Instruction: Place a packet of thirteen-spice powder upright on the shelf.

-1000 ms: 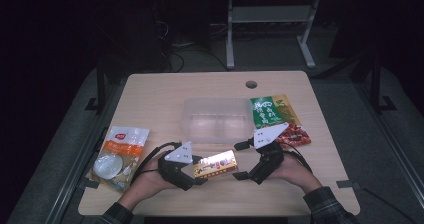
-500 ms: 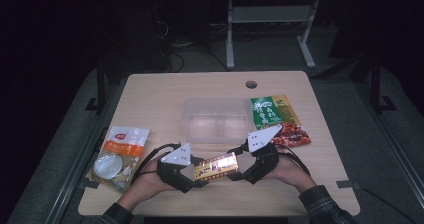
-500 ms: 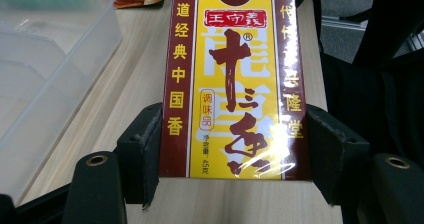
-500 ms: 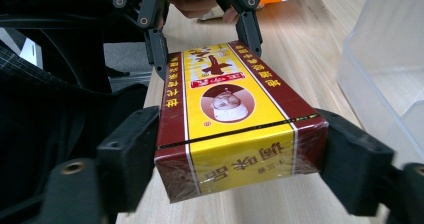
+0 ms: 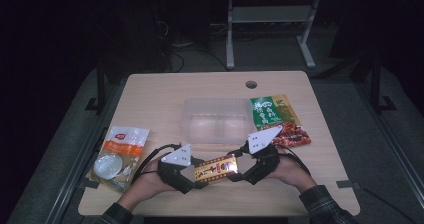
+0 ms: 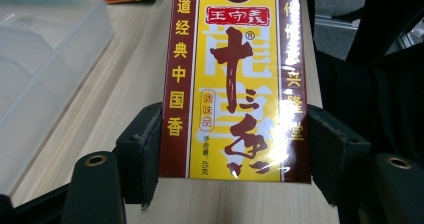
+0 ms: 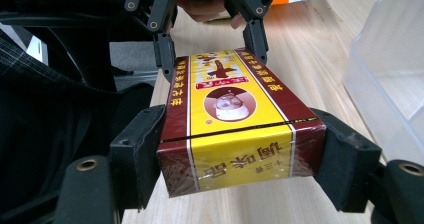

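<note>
Recording bench in a dim lab or studio. Shown by a pale wooden table (image 5: 165, 96) with a cable hole (image 5: 251, 84), a metal stand (image 5: 270, 19), and loose floor cables (image 5: 187, 49) behind.

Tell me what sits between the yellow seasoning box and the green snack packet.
In the high view, the right hand-held gripper lies between the yellow seasoning box and green snack packet.

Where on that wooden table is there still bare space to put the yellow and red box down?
Bare wood runs along the far edge of the table, behind the clear plastic container, and between it and the orange-white pouch. The near middle is crowded: both grippers clamp the yellow and red box. The green packet fills the right.
</note>
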Available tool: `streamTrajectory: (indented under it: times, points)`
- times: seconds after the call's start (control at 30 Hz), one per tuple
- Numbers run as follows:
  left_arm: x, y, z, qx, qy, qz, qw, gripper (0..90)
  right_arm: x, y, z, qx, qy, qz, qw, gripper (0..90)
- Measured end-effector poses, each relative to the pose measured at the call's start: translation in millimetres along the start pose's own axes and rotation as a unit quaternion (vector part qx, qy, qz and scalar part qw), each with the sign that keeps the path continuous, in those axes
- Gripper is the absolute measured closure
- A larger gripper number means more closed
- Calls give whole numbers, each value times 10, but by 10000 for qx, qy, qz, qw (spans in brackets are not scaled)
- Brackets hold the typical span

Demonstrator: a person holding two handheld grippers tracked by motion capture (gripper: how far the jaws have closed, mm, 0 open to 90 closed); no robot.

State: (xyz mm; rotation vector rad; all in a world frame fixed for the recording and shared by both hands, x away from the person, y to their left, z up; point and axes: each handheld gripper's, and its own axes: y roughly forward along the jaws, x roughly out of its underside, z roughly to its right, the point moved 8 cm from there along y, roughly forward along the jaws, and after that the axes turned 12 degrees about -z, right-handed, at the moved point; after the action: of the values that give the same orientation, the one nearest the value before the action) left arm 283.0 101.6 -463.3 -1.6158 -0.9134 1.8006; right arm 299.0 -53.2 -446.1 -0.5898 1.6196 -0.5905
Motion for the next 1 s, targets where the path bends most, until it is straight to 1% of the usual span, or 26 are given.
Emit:
streamTrajectory:
  times: [0.07, 0.1, 0.13, 0.17, 0.23, 0.27, 0.3, 0.47, 0.5, 0.53, 0.57, 0.67, 0.7, 0.73, 0.77, 1.0]
  points:
    - [1, 11, 2, 24, -44, 17, 10000, 312, -2, 1, -9, -19, 0, -1, 10000, 286]
    - [12, 10, -8, 38, -21, -41, 10000, 306, -11, -9, -15, -10, -28, 23, 10000, 296]
    - [12, 10, -8, 38, -21, -41, 10000, 301, -20, -15, -24, -44, -17, 63, 10000, 301]
    - [6, 20, -5, 35, -77, -6, 10000, 296, -27, -20, -27, -47, -19, 81, 10000, 305]
    - [4, 32, -3, 25, -105, 9, 9999, 290, -37, -22, -32, -23, -48, 89, 9999, 308]
    - [4, 32, -3, 25, -105, 9, 9999, 289, -39, -20, -30, 11, -64, 87, 9999, 309]
    - [18, 29, -9, 21, -29, -65, 10000, 287, -38, -21, -29, 26, -77, 71, 9999, 311]
    - [14, 38, -5, -13, -57, -33, 10000, 278, -37, -27, -32, 28, -66, 53, 10000, 314]
    - [23, 24, -20, -82, 22, -73, 9999, 277, -40, -31, -36, 32, -53, 54, 10000, 314]
    - [23, 24, -20, -82, 22, -73, 9999, 276, -40, -31, -36, 32, -53, 54, 10000, 314]
    - [18, 17, -12, -85, -31, -17, 10000, 276, -42, -33, -43, 21, -33, 59, 10000, 315]
    - [27, -13, -18, -107, -41, 26, 9999, 285, -42, -49, -32, 91, -83, 63, 9999, 316]
    - [28, -30, -19, -83, -17, 59, 9999, 287, -44, -69, -49, 68, -20, 23, 10000, 317]
    - [28, -30, -19, -83, -17, 59, 9999, 289, -44, -69, -49, 68, -20, 23, 10000, 317]
    - [24, -29, -13, -67, -17, 57, 10000, 290, -67, -87, -48, 119, -120, 28, 9999, 317]
    - [18, 10, -10, -70, -14, 38, 10000, 288, -165, -115, -75, 261, -193, 141, 9994, 319]
